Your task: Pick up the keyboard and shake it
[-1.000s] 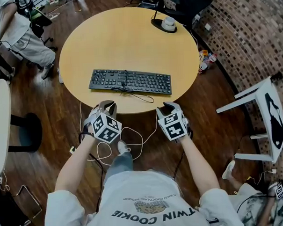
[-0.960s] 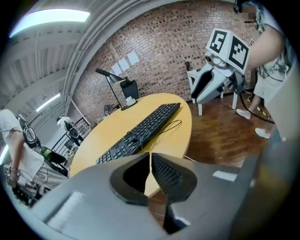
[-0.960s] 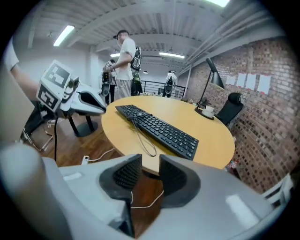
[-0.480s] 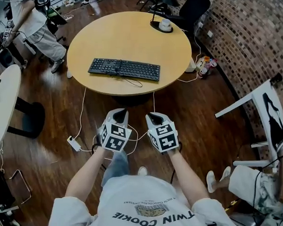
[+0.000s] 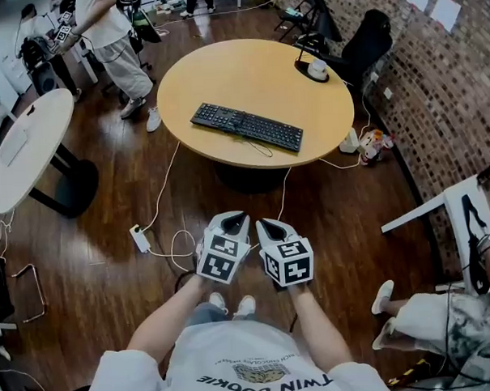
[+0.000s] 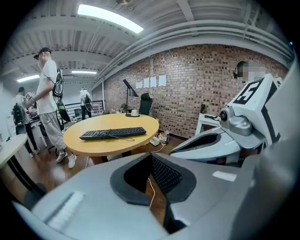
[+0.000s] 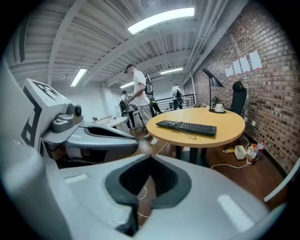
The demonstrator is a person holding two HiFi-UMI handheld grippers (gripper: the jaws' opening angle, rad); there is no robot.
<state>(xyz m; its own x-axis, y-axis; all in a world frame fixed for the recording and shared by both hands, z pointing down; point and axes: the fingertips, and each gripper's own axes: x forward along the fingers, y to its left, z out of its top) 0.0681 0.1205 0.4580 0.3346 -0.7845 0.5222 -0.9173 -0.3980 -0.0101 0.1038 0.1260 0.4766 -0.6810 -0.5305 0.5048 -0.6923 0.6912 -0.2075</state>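
Observation:
The black keyboard (image 5: 248, 126) lies flat on the round wooden table (image 5: 223, 70), its cable looped at the front edge. It also shows far off in the left gripper view (image 6: 112, 133) and the right gripper view (image 7: 186, 127). My left gripper (image 5: 234, 219) and right gripper (image 5: 265, 224) hang side by side over the wood floor, well back from the table and pointing toward it. The left gripper (image 6: 151, 153) is shut on nothing. The right gripper (image 7: 150, 157) has just closed, and its jaws are empty too.
A desk lamp base with a cup (image 5: 316, 68) sits at the table's far right. A white round table (image 5: 24, 143) stands at left, with a standing person (image 5: 113, 42) behind it. A power strip (image 5: 139, 238) and cables lie on the floor. A white chair (image 5: 465, 221) is at right.
The view has backed away from the table. Both grippers, which were at the table's near edge by the keyboard, now sit well short of it and closer together.

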